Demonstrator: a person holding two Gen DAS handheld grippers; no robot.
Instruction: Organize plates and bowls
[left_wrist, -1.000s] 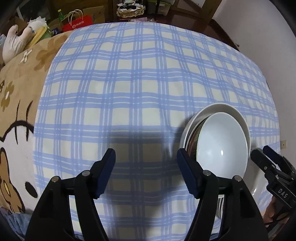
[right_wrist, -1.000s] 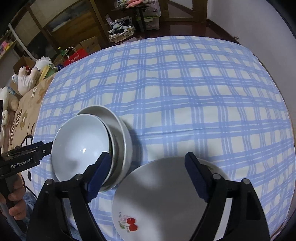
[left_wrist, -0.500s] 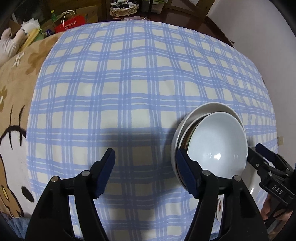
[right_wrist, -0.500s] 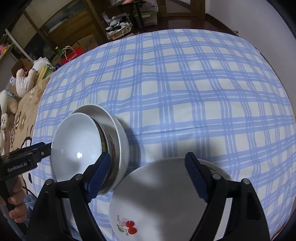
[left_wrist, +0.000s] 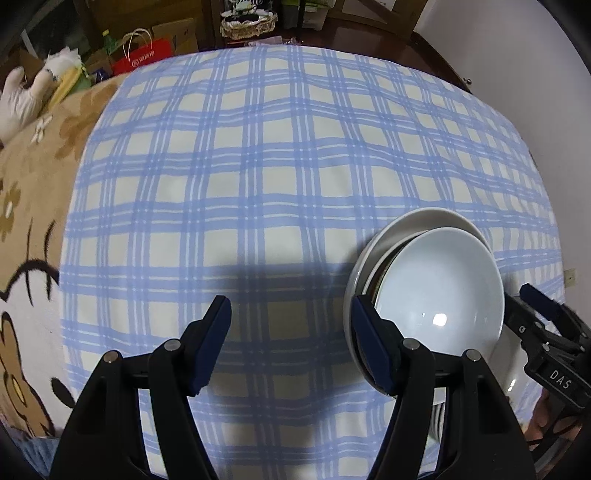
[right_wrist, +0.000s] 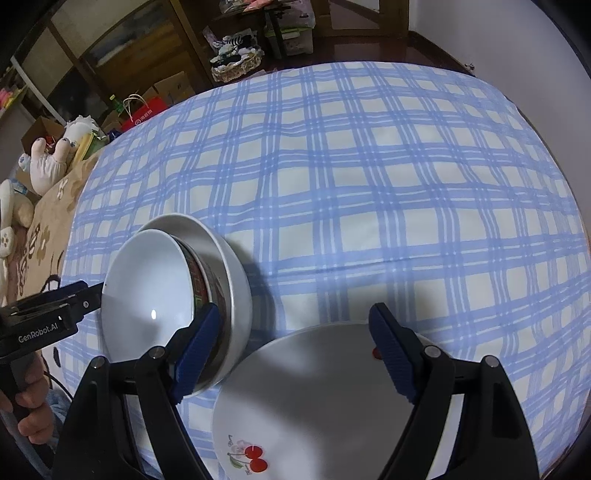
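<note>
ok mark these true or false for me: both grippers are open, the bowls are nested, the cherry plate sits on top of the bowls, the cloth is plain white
1. Both the left gripper and the right gripper are open: true.
2. The white bowl sits tilted inside the other bowls: true.
3. The cherry plate sits on top of the bowls: false, it lies on the cloth beside them.
4. The tablecloth is plain white: false, it is blue and white check.
</note>
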